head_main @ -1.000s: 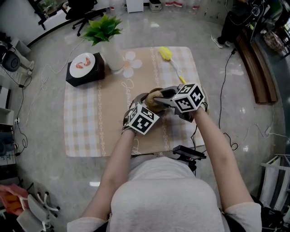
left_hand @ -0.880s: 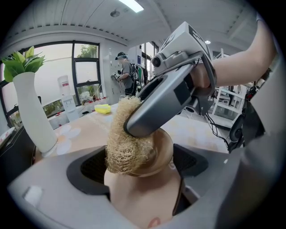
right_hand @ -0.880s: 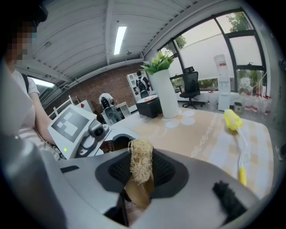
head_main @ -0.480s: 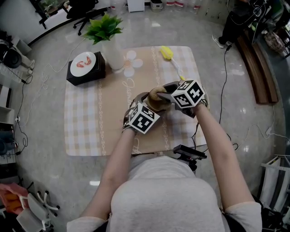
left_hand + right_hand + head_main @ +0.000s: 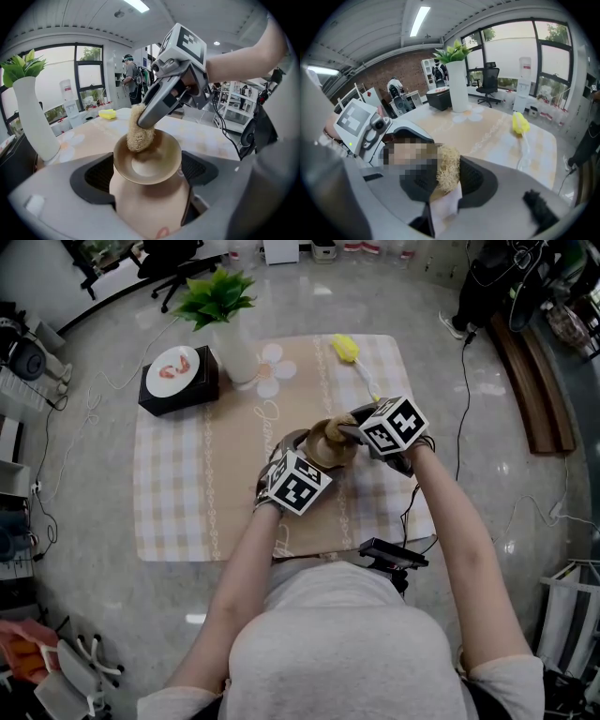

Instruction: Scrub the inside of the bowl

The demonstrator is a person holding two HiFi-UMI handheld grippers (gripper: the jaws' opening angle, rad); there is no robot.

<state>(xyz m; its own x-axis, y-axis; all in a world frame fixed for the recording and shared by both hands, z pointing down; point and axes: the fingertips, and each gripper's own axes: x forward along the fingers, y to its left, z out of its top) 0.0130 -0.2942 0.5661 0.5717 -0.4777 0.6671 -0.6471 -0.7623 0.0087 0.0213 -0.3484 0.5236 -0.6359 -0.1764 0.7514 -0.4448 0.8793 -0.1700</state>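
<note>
A tan bowl (image 5: 328,442) (image 5: 147,161) is held tilted above the table, its outer wall clamped between the wide-set jaws of my left gripper (image 5: 302,465) (image 5: 149,174). A straw-coloured loofah scrubber (image 5: 139,133) (image 5: 449,169) presses on the bowl's inner wall near the far rim. My right gripper (image 5: 354,435) (image 5: 151,115) (image 5: 446,178) is shut on that loofah and reaches into the bowl from the right. In the right gripper view a mosaic patch hides most of the bowl.
A checked tablecloth (image 5: 187,502) covers the table. At its back stand a white vase with a green plant (image 5: 230,338) and a black box with a plate on it (image 5: 175,381). A yellow brush (image 5: 349,356) lies at the back right. A black device (image 5: 394,554) sits at the front edge.
My right gripper has shifted a little away from me and to the right, dragging the loofah across the bowl's inside. The left gripper and bowl have hardly moved.
</note>
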